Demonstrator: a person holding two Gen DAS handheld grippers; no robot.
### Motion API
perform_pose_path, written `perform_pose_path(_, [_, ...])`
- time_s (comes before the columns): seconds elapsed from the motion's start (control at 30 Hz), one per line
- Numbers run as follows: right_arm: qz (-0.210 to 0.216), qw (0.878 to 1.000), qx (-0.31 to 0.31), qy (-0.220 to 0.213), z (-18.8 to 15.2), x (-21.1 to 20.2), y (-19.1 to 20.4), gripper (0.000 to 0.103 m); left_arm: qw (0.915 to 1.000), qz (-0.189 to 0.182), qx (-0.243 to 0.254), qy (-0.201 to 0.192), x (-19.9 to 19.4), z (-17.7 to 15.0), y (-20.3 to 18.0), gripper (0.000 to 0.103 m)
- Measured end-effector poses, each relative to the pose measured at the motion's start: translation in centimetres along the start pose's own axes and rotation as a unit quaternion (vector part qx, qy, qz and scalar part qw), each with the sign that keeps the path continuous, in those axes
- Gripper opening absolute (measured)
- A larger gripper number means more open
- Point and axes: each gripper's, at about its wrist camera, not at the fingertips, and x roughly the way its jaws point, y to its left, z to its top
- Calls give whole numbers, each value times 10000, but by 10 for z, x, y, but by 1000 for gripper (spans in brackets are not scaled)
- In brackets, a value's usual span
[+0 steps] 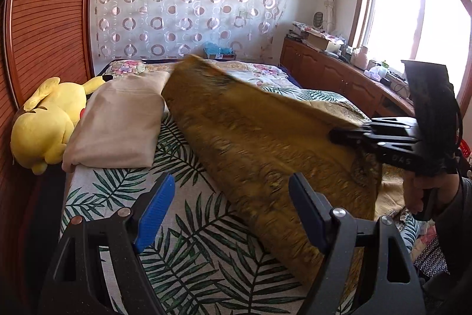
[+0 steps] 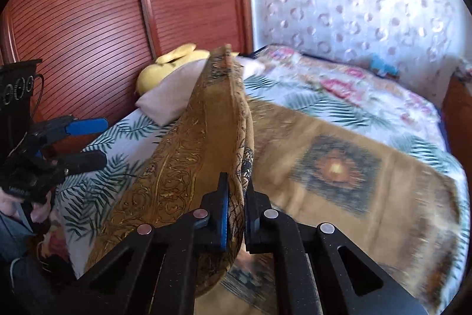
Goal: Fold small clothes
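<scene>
Near bed's (image 2: 368,96) front edge: right gripper (image 2: 236,214) clamped on ochre cloth (image 2: 183,167), lifting to fold; left gripper (image 1: 230,211) wide, empty.

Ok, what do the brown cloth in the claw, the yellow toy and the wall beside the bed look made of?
Brown cloth: thin woven fabric with a printed ornate pattern; it drapes and folds softly.
Yellow toy: plush, going by its fuzzy matt surface and stuffed shape.
Wall: reddish wood or wood-look panel with fine horizontal ribs and a slight sheen; veneer is possible.
</scene>
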Motion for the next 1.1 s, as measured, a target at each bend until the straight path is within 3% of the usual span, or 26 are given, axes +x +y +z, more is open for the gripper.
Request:
perform_pose_path(0.23, [-721, 9962, 484, 49, -48, -45, -49, 7, 9997, -168, 160, 34, 7, 5, -18, 80])
perform_pose_path(0.43, [-946, 9912, 921, 86, -80, -75, -76, 7, 9985, -358, 408, 72, 18, 13, -43, 80])
perform_pose_path(0.67, [-1159, 9875, 1064, -42, -96, -104, -74, 7, 9964, -574, 613, 101, 31, 25, -71, 80])
perform_pose_path(0.9, [-1970, 9750, 903, -497, -106, -144, -54, 7, 9944, -749, 717, 182, 44, 31, -92, 80])
perform_pose_path(1.1, [-1989, 9702, 1374, -159, -152, -153, -58, 7, 9923, -847, 820, 388, 58, 26, -108, 80])
